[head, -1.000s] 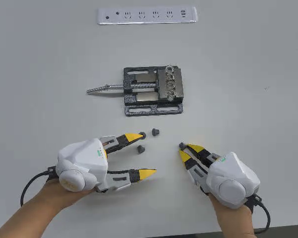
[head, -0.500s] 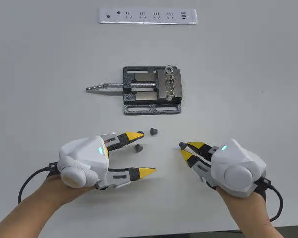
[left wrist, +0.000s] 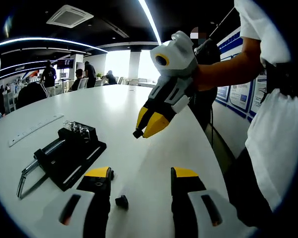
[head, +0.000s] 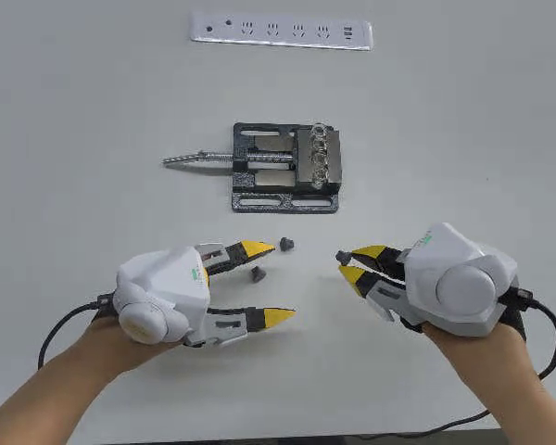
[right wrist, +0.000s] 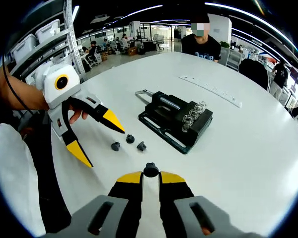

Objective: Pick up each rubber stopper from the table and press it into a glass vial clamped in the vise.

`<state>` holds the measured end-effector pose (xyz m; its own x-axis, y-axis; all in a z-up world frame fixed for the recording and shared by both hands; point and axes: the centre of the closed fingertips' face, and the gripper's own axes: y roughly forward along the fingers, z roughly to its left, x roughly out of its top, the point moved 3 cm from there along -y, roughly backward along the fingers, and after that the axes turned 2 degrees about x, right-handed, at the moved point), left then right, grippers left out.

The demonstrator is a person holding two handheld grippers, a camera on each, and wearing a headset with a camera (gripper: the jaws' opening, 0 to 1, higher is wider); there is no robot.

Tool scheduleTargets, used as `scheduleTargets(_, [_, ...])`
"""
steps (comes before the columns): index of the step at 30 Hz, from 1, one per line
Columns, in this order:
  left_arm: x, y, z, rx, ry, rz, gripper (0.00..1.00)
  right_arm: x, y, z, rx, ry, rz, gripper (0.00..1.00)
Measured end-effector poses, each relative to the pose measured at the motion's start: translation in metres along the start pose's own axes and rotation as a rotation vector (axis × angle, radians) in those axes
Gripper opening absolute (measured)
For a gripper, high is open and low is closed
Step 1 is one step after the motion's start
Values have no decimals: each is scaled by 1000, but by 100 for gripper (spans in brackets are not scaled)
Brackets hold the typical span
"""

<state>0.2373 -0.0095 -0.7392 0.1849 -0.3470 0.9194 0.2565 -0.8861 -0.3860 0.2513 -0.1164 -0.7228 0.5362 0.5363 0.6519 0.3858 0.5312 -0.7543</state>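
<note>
My right gripper (head: 346,262) is shut on a small dark rubber stopper (right wrist: 150,169), held at its jaw tips just above the table. My left gripper (head: 269,281) stands open beside it, and a loose stopper (head: 257,273) lies between its jaws. Another stopper (head: 287,244) lies just beyond its upper jaw. In the right gripper view, three loose stoppers (right wrist: 130,139) lie on the table short of the black vise (right wrist: 176,121). The vise (head: 285,179) clamps a row of glass vials (head: 320,158) with open mouths. In the left gripper view, a stopper (left wrist: 121,201) lies between the open jaws.
A white power strip (head: 280,30) lies at the table's far edge. The vise's steel screw handle (head: 196,159) sticks out to the left. The white table (head: 463,139) is bare on both sides of the vise. People stand around the room in the background.
My right gripper has risen a little and rolled, carrying the stopper off the table surface. The left gripper has barely moved; the head camera has shifted slightly.
</note>
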Motion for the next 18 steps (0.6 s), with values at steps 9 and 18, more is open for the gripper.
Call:
scheduleTargets(9, [8, 12, -5, -24, 20, -26, 46, 9, 0, 2, 42, -68, 72, 12])
scheduleTargets(18, [6, 21, -6, -38, 20, -32, 45, -2, 11, -1, 72, -98, 157, 12])
